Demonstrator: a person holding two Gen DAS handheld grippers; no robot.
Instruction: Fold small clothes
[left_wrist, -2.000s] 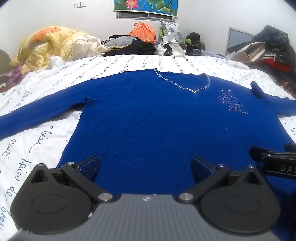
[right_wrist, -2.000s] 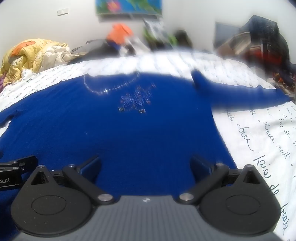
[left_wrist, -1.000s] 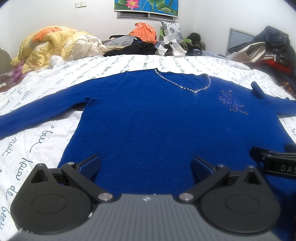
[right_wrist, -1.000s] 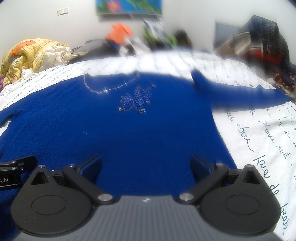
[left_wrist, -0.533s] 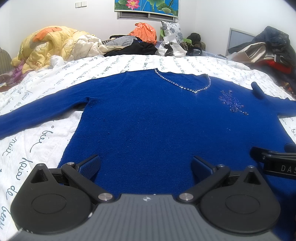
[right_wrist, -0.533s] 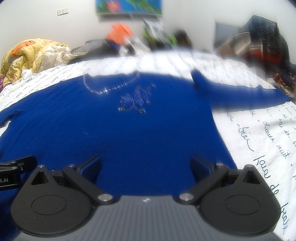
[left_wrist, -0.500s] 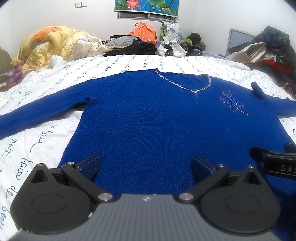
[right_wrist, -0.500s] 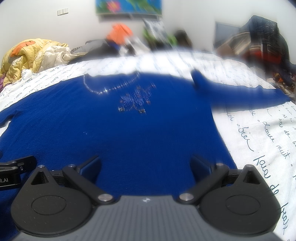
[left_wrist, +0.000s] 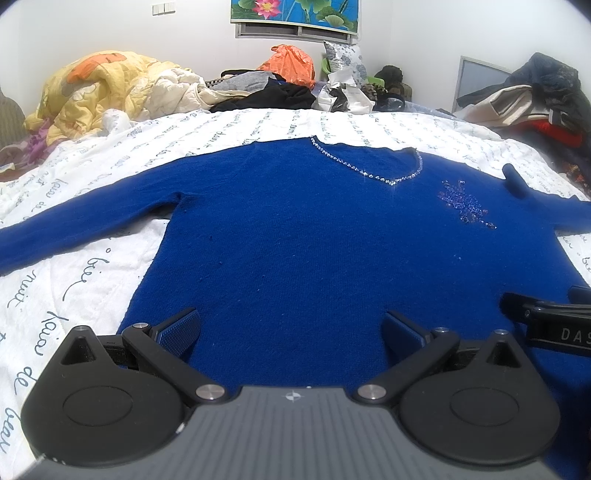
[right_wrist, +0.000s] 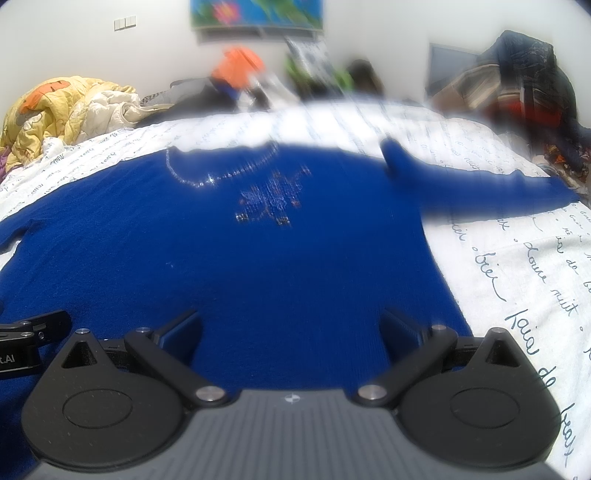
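Blue sweater (left_wrist: 295, 236) flat, neckline away, sleeves spread sideways, hem nearest

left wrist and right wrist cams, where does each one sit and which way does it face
Left wrist: on the left gripper, low over the sweater hem, facing the neckline; its open fingers show, the right gripper at the right edge.
Right wrist: on the right gripper, same heading, nearer the right sleeve; open fingers show, the left gripper at the left edge.
Shared: sweater, bed.
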